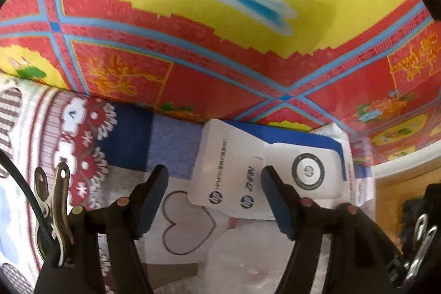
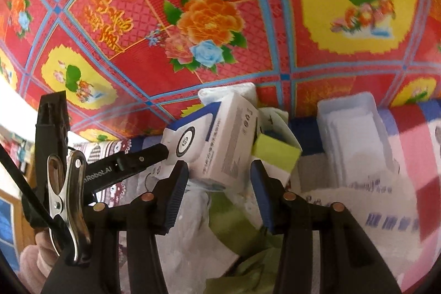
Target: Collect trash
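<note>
Box waiting between two parted grippers.
Left gripper (image 1: pixel 215 183) gapes empty, right gripper (image 2: pixel 219 178) half-open, empty; box (image 1: pixel 264 170) just ahead, tilted on clutter, may slip if nudged.

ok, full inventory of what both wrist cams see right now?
HP box: 1, white with blue edge, on the pile ahead of both grippers.
Plastic tray: 1, clear-white, empty as far as visible, right of the box in the right view.
Green carton: 1, yellow-green, against the box's right side.
White tissue: 1, behind the box.
Plastic bags and wrappers: several, white and pale green, under the right gripper; count unclear.
Patterned cloth: 1, red, white and blue, with a heart outline, under the pile.
Floral mat: 1, red with yellow panels and blue lines, behind everything.
Left gripper: open, box corner between its fingers.
Right gripper: open, just short of the box.
</note>
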`<state>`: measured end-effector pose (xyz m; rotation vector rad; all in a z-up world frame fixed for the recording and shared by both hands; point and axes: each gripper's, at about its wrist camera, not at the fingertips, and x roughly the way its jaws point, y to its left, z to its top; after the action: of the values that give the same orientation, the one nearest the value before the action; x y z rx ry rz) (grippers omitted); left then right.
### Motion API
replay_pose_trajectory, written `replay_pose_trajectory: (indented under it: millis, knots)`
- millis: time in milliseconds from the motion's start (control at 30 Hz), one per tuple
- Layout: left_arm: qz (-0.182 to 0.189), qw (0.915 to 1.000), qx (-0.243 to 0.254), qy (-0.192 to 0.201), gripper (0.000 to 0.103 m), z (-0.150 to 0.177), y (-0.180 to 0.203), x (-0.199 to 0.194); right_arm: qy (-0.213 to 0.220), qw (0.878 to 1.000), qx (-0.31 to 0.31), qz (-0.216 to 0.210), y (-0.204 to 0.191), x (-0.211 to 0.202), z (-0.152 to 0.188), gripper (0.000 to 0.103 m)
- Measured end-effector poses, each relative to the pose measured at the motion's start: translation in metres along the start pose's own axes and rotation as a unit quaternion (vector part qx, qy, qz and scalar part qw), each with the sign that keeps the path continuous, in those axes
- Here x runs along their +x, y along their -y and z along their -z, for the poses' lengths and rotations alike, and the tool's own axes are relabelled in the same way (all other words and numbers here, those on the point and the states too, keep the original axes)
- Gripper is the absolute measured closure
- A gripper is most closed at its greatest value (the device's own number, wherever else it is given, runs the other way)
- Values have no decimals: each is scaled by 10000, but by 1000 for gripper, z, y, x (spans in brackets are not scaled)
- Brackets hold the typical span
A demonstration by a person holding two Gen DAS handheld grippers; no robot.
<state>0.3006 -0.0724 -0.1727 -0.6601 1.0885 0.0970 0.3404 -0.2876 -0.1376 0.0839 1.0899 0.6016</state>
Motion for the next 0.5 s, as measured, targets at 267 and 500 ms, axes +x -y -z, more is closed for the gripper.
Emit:
replay_pose_trajectory:
  millis: [267, 500]
  knots:
    - [187, 9998, -97, 13, 28, 3, -3, 8, 22, 9993, -375, -47, -2, 8, -8, 52]
    - [32, 10000, -21, 22, 28, 4, -9, 13, 31, 9984, -539, -151, 4, 3, -11, 51]
